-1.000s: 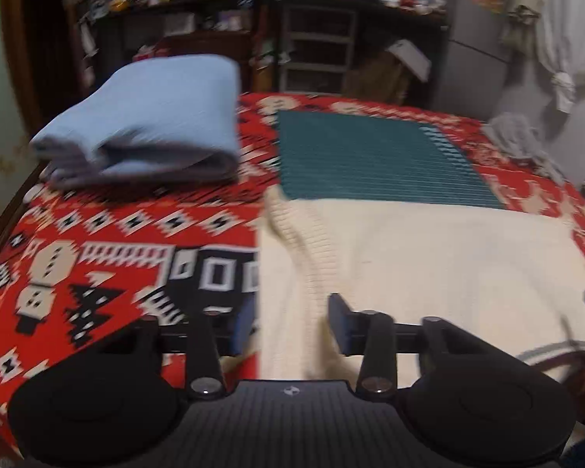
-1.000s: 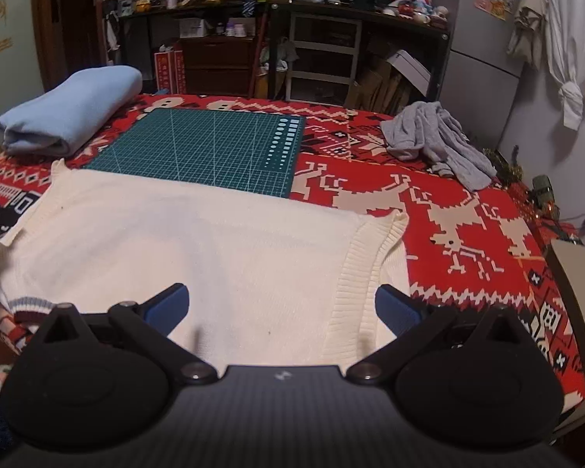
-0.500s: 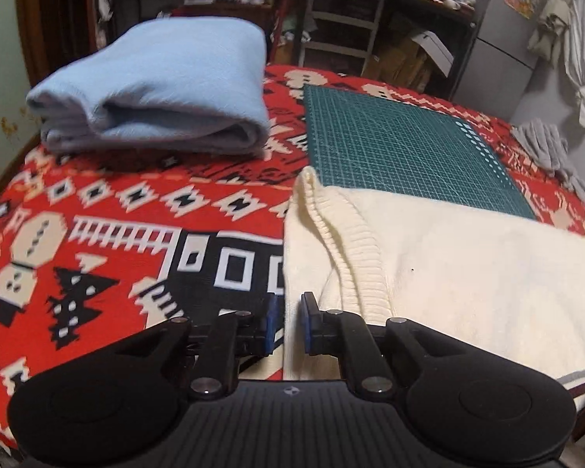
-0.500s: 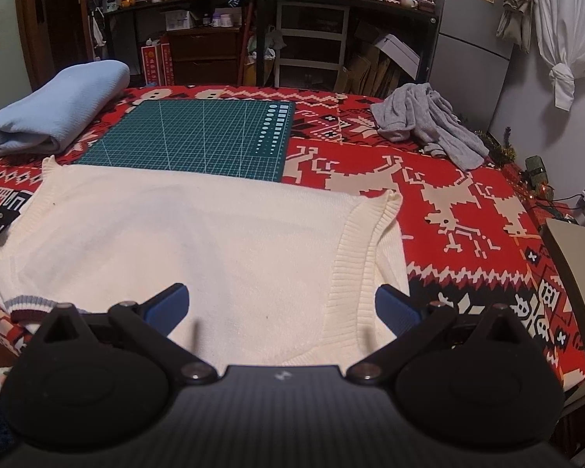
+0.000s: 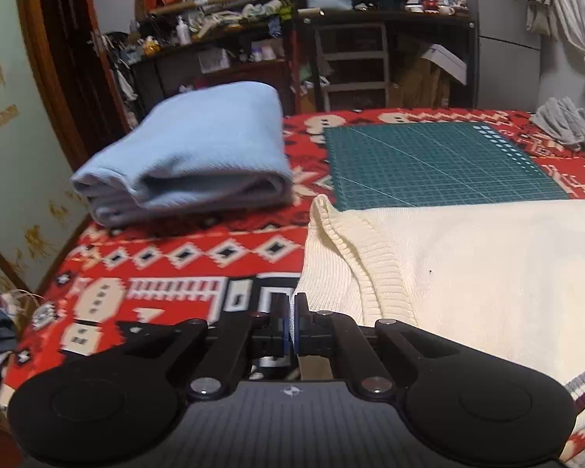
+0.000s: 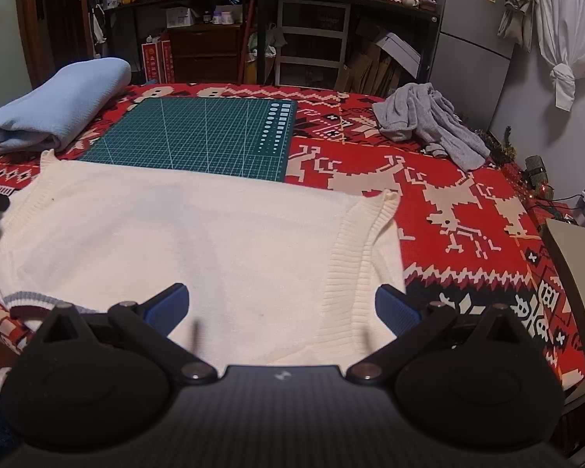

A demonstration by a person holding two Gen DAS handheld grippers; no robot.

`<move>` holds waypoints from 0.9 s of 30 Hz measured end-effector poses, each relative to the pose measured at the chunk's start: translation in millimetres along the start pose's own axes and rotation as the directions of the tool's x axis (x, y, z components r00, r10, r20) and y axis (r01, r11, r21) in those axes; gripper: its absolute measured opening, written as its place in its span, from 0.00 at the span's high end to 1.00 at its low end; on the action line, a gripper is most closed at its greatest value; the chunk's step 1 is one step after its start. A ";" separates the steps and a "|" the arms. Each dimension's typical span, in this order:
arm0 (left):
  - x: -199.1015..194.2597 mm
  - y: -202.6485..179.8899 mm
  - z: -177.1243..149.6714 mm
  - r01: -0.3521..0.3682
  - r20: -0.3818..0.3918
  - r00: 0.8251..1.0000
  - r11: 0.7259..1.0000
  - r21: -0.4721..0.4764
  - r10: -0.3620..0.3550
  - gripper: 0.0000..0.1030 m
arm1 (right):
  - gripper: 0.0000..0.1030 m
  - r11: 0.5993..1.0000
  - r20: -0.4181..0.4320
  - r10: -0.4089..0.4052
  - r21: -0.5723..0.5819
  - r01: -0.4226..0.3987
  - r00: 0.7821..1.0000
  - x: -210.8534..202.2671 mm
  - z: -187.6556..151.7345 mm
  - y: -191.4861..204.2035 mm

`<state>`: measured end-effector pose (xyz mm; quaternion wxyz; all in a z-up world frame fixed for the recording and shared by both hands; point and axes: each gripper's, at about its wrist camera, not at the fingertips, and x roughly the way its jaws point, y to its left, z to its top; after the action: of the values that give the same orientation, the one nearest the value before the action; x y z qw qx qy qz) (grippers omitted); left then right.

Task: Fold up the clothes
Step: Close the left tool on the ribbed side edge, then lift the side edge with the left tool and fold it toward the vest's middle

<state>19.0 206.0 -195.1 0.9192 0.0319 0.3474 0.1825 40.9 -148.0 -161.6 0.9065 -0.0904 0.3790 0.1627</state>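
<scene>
A cream knit sweater (image 5: 468, 273) lies flat on the red patterned blanket (image 5: 156, 265). My left gripper (image 5: 291, 321) is at the sweater's left edge, below the ribbed armhole. Its jaws are closing, and the blue pads pinch a fold of cream fabric between them. In the right wrist view the sweater (image 6: 199, 234) spreads across the middle, with a striped hem at the lower left. My right gripper (image 6: 280, 308) hovers over the sweater's near right part. It is wide open, with only flat knit lying under the gap.
A folded light blue cloth (image 5: 191, 160) sits at the back left. A green cutting mat (image 6: 199, 136) lies behind the sweater. A crumpled grey garment (image 6: 429, 124) is at the back right. Cluttered shelves (image 6: 312, 39) stand beyond the bed.
The left gripper's jaws went from apart to pinched together on the sweater's left edge, and its view tilted upward. The right gripper stayed open and still.
</scene>
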 end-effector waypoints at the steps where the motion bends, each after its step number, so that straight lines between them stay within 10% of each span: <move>1: 1.1 4.2 0.7 -0.008 -0.005 1.000 1.000 -0.009 0.008 0.97 | 0.00 1.000 0.001 0.002 0.000 -0.002 1.000 -0.3 0.9 0.5; 10: -30.4 10.3 25.6 0.062 0.056 0.997 0.997 -0.048 -0.059 0.97 | 0.00 1.000 0.010 0.018 0.015 -0.018 1.000 -2.3 2.7 3.9; 17: -79.2 -38.8 57.1 0.226 0.159 0.960 0.973 0.044 -0.230 0.98 | 0.00 0.999 0.032 0.017 0.027 -0.018 0.999 -8.6 2.9 -3.7; 27: -55.9 -146.5 48.5 0.423 0.021 0.904 0.899 0.112 -0.428 0.98 | 0.00 0.997 0.045 0.001 0.076 -0.004 0.999 -19.6 -3.4 -21.0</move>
<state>57.8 52.8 -150.5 0.9414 0.0074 0.3345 -0.0419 33.4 -173.0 -149.1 0.9173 -0.0514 0.3647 0.1513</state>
